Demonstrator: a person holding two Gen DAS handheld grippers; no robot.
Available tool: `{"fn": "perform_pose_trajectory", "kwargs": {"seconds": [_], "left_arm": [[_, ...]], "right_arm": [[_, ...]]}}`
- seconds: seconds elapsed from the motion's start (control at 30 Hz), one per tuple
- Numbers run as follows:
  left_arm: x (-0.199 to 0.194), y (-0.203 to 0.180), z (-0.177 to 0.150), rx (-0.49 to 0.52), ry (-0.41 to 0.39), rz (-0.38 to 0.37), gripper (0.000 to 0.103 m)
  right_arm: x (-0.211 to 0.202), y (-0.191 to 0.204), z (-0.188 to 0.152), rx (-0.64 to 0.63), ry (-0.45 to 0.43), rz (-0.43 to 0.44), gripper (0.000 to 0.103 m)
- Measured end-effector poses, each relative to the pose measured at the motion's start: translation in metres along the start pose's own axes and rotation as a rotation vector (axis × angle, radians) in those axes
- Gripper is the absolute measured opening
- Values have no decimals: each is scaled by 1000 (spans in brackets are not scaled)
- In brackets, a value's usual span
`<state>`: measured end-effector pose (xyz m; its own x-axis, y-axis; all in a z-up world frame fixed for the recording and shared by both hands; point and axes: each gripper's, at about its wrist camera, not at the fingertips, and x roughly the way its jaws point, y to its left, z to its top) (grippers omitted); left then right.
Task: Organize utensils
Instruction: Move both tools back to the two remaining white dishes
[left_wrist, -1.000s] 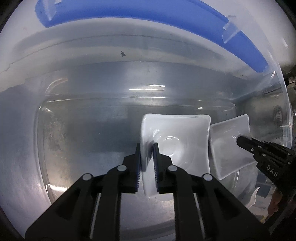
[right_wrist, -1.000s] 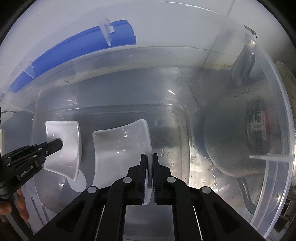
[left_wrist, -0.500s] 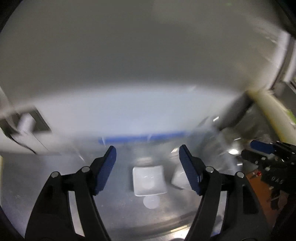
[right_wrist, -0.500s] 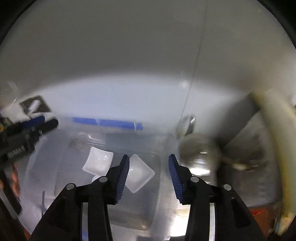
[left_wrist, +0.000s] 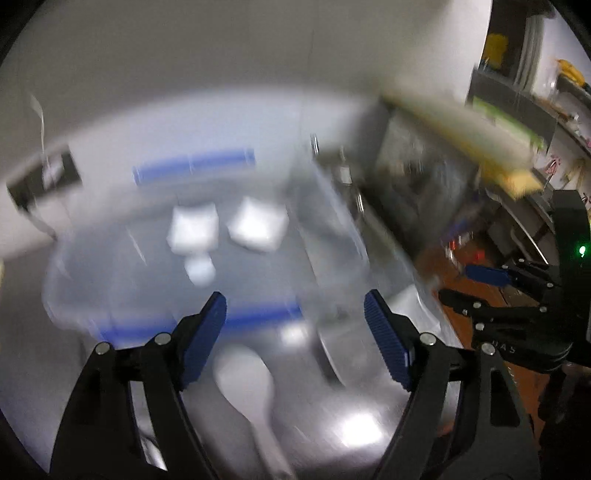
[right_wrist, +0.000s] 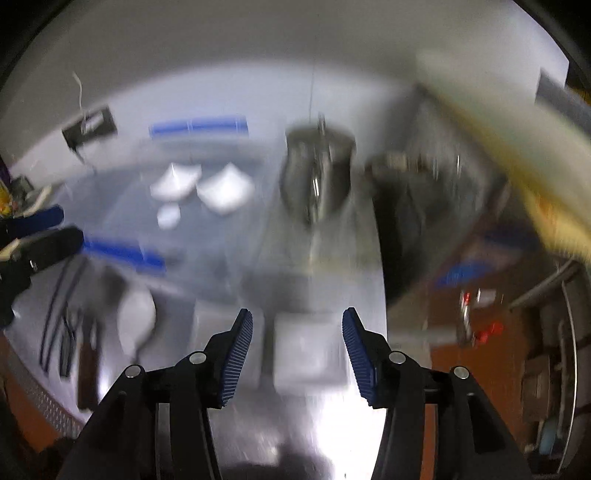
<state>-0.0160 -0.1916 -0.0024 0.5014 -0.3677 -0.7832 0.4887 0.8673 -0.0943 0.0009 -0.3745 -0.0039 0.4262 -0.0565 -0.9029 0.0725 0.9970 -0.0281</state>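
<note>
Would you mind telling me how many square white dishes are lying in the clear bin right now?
2. One square white dish lies toward the bin's left, the other beside it on the right. A small round white piece sits nearer. Blur may hide more.

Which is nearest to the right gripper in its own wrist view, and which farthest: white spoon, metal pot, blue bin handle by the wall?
1. White spoon, lower left, just left of the right gripper.
2. Metal pot, ahead, slightly right.
3. Blue bin handle, far left, by the wall.
</note>
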Motion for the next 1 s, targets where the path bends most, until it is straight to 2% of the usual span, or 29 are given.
{"fn": "perform_pose_trajectory", "kwargs": {"seconds": [0.07, 0.13, 0.2, 0.23, 0.33, 0.53, 0.8, 0.93, 1.0], "left_arm": [[24, -8, -29, -34, 102, -16, 74], [48, -14, -55, -112, 199, -40, 74], [62, -13, -69, -167, 247, -47, 74], [67, -15, -76, -192, 260, -19, 74], [78, -20, -86, -223, 281, -2, 74], [78, -30, -87, -236, 275, 41, 74], [91, -28, -69, -266, 265, 69, 74], [105, -27, -52, -234, 220, 90, 74], [117, -27, -46, -222, 228, 99, 74]], "right_arm": [[15, -6, -19, 2, 59, 21, 52], [27, -10, -36, 19, 107, 50, 52], [28, -15, -46, 20, 135, 70, 52], [27, -15, -48, 15, 141, 73, 52], [32, -19, -54, -6, 155, 82, 52], [38, -22, -57, -22, 165, 99, 52], [51, -29, -53, -13, 183, 107, 52], [65, -45, -35, 17, 169, 92, 52], [78, -54, -27, 46, 185, 83, 52]]}}
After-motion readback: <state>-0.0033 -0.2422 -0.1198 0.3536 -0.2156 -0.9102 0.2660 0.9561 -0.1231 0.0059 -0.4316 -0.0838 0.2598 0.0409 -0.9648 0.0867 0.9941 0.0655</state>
